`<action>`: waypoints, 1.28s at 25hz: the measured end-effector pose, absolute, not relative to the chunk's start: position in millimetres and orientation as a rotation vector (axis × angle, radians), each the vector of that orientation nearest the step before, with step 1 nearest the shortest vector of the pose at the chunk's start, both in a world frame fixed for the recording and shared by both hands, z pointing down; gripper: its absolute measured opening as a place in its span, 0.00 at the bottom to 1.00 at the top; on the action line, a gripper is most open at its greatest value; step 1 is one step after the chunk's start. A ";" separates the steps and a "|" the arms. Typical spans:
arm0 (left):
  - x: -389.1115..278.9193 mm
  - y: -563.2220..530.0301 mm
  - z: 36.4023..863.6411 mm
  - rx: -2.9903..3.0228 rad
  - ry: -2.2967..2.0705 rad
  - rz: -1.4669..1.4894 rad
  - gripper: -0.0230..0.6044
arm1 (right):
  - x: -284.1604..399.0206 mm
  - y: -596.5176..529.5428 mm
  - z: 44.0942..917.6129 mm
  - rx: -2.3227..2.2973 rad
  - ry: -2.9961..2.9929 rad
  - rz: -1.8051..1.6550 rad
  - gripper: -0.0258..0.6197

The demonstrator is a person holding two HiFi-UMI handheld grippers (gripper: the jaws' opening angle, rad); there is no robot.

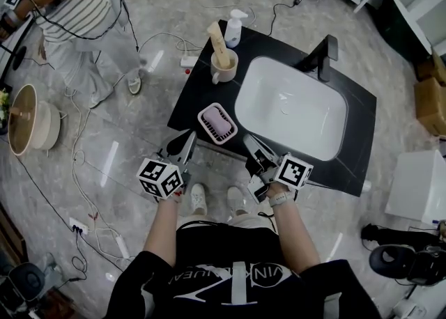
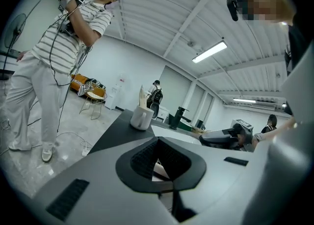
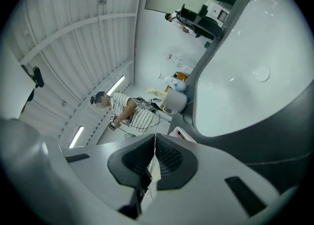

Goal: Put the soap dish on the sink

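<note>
Item: soap dish (image 1: 217, 123), placed beside the basin (image 1: 293, 109).
It sits flat on the dark counter (image 1: 202, 81) holding pink soap, handy for washing. Left gripper (image 1: 187, 142) and right gripper (image 1: 249, 142) are clear of it, fingers closed and empty, so placement is likely complete.

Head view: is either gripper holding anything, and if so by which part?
Nothing is held. The left gripper and right gripper both show jaws together with nothing between; the pink slatted soap dish sits free on the black countertop.

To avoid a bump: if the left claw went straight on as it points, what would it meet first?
Probably the soap dish, just ahead of the left claw; depth is unclear, so perhaps the counter edge first.
</note>
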State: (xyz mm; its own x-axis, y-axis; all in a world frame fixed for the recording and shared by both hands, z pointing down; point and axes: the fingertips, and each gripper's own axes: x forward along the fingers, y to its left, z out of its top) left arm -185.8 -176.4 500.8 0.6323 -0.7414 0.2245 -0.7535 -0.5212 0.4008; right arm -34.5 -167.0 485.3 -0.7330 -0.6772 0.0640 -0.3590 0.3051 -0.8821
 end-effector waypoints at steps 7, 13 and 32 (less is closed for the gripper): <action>-193.5 -183.3 478.9 2.408 -1.224 0.008 0.06 | -18.0 -174.6 466.7 -1.024 2.308 -1.294 0.08; -195.6 -188.5 458.7 2.433 -1.252 -0.024 0.06 | -3.0 -174.3 464.3 -1.160 2.361 -1.259 0.08; -205.6 -200.9 399.1 2.544 -1.348 -0.075 0.06 | 4.7 -186.1 415.2 -1.309 2.646 -0.838 0.08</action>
State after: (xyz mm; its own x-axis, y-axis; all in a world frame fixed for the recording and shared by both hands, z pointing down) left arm -205.6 -200.9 399.1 0.5682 -0.8194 0.0757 -0.8060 -0.5355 0.2522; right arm 4.7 -186.1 415.2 -0.6338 -0.7547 0.1696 -0.7148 0.4876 -0.5013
